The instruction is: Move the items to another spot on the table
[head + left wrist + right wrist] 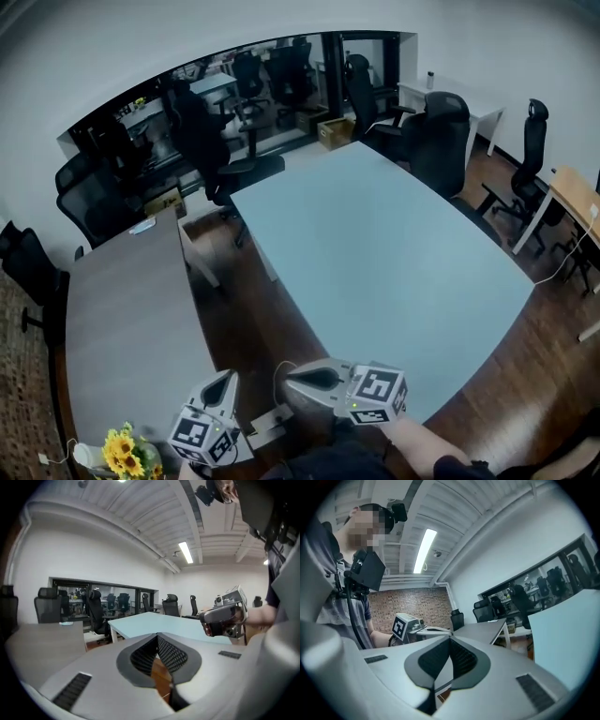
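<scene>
The left hand-held gripper [228, 377] and the right hand-held gripper [284, 378], both clenched and empty, hover side by side between a grey worktop [122, 319] and a pale blue worktop [394, 253]. Yellow flowers [127, 452] sit at the grey worktop's near corner.

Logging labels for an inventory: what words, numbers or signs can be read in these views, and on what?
No readable words or numbers.
Marker cube on the left gripper: black-and-white square patterns, no letters.
Marker cube on the right gripper: the same.
Cardboard box: print, if any, too small to read.
</scene>
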### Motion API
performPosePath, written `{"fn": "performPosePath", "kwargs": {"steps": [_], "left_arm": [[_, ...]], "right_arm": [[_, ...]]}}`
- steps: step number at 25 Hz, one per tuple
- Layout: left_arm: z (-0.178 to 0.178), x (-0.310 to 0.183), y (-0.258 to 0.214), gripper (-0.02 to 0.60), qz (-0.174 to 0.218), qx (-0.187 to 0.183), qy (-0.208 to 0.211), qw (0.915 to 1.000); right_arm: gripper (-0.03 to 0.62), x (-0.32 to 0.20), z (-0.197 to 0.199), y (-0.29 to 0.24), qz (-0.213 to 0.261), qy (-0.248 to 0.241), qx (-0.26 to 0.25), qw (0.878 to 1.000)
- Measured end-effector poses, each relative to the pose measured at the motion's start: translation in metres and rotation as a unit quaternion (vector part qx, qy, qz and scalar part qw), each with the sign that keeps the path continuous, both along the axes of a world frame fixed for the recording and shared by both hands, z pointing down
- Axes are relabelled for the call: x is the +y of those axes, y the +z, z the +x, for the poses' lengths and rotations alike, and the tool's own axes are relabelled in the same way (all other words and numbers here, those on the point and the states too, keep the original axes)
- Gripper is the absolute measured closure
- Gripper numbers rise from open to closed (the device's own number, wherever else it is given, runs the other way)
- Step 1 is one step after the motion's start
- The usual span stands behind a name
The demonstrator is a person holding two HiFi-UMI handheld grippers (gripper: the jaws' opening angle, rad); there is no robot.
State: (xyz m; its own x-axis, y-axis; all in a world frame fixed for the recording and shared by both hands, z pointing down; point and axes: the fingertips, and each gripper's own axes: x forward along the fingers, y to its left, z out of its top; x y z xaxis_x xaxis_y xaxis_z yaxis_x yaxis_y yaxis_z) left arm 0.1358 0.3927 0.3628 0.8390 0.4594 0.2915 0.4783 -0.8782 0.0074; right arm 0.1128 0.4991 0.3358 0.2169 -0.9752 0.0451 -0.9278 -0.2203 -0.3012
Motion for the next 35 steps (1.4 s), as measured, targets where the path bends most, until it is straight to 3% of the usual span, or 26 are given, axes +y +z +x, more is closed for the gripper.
{"fn": "performPosePath", "kwargs": {"steps": [3,10,18,25,30,35], "left_arm": [[0.022,0.02,-0.008,0.58,0.06,0.011,-0.019,0.9979],[0.05,0.041,-0.009,0.58,0.075,-0.015,-0.045,0.9961],[0.091,0.061,-0.009,0.58,0.106,-0.009,-0.019,0.9941],[0.137,0.041,-0.005,0.58,0.09,-0.002,-0.024,0.9956],[0.169,-0.014,0.018,0.581,0.057,-0.019,-0.048,0.997],[0.212,-0.078,0.025,0.581,0.01,-0.012,-0.062,0.9979]], "right_arm": [[0.615,0.02,0.019,0.006,0.001,-0.045,-0.001,0.999],[0.615,0.037,0.049,0.003,0.049,-0.072,-0.008,0.996],[0.615,0.041,0.075,0.001,0.085,-0.075,-0.029,0.993],[0.615,0.02,0.111,0.009,0.087,-0.081,-0.046,0.992],[0.615,-0.025,0.149,0.014,0.063,-0.092,-0.047,0.993],[0.615,-0.093,0.197,0.026,0.019,-0.097,-0.053,0.994]]}}
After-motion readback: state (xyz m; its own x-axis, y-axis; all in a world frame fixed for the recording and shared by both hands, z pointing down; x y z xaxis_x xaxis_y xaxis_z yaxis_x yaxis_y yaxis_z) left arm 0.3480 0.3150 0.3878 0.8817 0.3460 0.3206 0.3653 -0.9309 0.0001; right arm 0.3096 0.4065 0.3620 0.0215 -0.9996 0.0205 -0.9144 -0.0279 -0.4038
